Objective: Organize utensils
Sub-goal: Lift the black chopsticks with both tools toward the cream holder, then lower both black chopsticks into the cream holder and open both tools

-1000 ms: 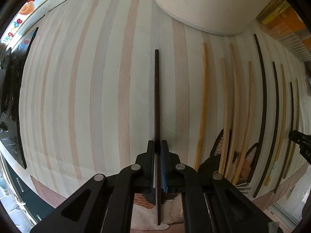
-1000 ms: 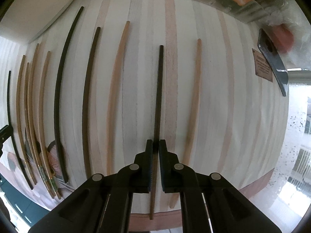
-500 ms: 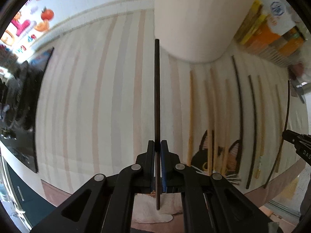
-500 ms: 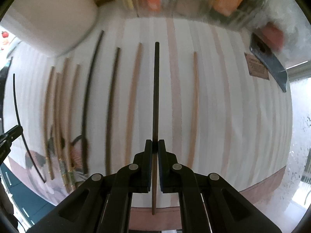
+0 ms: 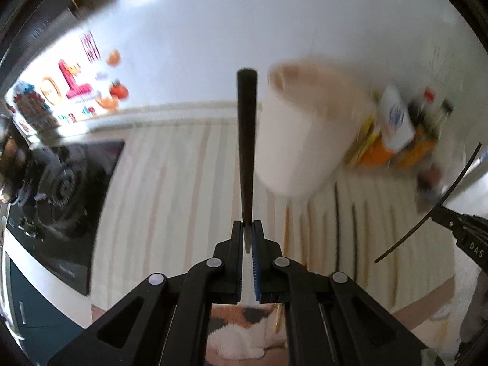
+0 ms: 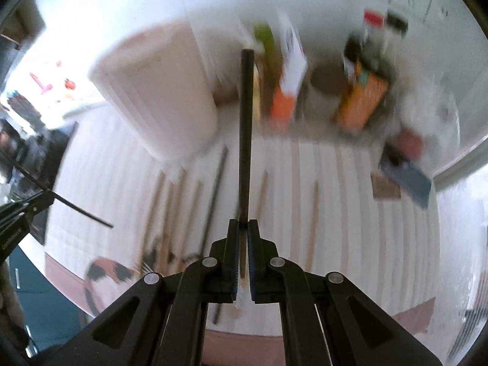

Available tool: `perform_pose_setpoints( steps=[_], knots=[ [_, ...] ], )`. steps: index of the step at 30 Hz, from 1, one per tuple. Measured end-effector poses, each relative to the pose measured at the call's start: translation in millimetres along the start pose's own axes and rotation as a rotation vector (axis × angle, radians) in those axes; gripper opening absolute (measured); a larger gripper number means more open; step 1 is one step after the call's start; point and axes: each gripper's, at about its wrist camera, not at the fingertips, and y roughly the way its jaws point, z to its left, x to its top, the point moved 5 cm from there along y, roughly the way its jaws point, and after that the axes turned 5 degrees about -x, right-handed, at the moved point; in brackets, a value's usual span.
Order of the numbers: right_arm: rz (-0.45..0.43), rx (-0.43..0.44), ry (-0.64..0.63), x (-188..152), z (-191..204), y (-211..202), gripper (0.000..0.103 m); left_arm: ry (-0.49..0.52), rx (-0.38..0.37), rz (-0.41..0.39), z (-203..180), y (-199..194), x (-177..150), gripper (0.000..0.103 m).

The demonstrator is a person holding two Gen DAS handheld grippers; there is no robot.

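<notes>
My left gripper (image 5: 247, 224) is shut on a black chopstick (image 5: 246, 140) and holds it raised, tip up, just left of a white cylindrical holder (image 5: 305, 131). My right gripper (image 6: 243, 222) is shut on another black chopstick (image 6: 245, 134), also lifted, with the holder (image 6: 155, 91) to its upper left. Several wooden and black chopsticks (image 6: 312, 222) lie in a row on the striped mat (image 6: 350, 213). Each gripper shows at the edge of the other's view, the right one in the left wrist view (image 5: 433, 213).
A black stovetop (image 5: 67, 201) lies left of the mat. Boxes and bottles (image 6: 360, 103) stand along the back wall. A dark blue flat object (image 6: 408, 180) lies at the mat's right. A cat-print cloth (image 5: 241, 332) sits at the mat's near edge.
Both grippers have lifted their black chopsticks off the mat and tilted upward, so the wall and holder now fill the views. Both stay shut.
</notes>
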Motion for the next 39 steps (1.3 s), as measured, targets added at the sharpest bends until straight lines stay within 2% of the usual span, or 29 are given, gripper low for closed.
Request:
perform_pose_setpoints(
  steps=[5,9,12,15,18,21,27,39],
  knots=[
    [-0.120,0.067,0.010,50.6,11.5,-48.2,0.005,-0.023,-0.028,-0.149,4.4,-51.1,57.0,0.003],
    [-0.218,0.132,0.013,97.4,22.7,-93.0,0.005,-0.031,-0.060,-0.236,5.5,-86.7,103.7,0.003],
    [-0.281,0.162,0.008,133.1,30.5,-117.6,0.005,-0.025,-0.076,-0.284,2.7,-102.4,133.6,0.003],
    [-0.335,0.165,-0.003,168.5,36.5,-131.7,0.005,-0.014,-0.091,-0.297,-4.3,-103.2,157.2,0.003],
    [-0.356,0.160,-0.010,195.3,43.3,-135.2,0.005,-0.005,-0.110,-0.274,-13.4,-88.1,178.1,0.003],
    [-0.364,0.139,-0.013,222.3,52.0,-126.3,0.005,-0.009,-0.140,-0.209,-23.0,-58.7,193.3,0.003],
    [-0.325,0.140,0.014,255.7,60.5,-93.4,0.005,0.001,-0.138,-0.100,-35.4,-5.8,202.0,0.003],
    [-0.177,0.168,0.038,260.8,60.7,-27.6,0.005,-0.028,-0.107,0.004,-33.8,40.4,201.8,0.003]
  ],
)
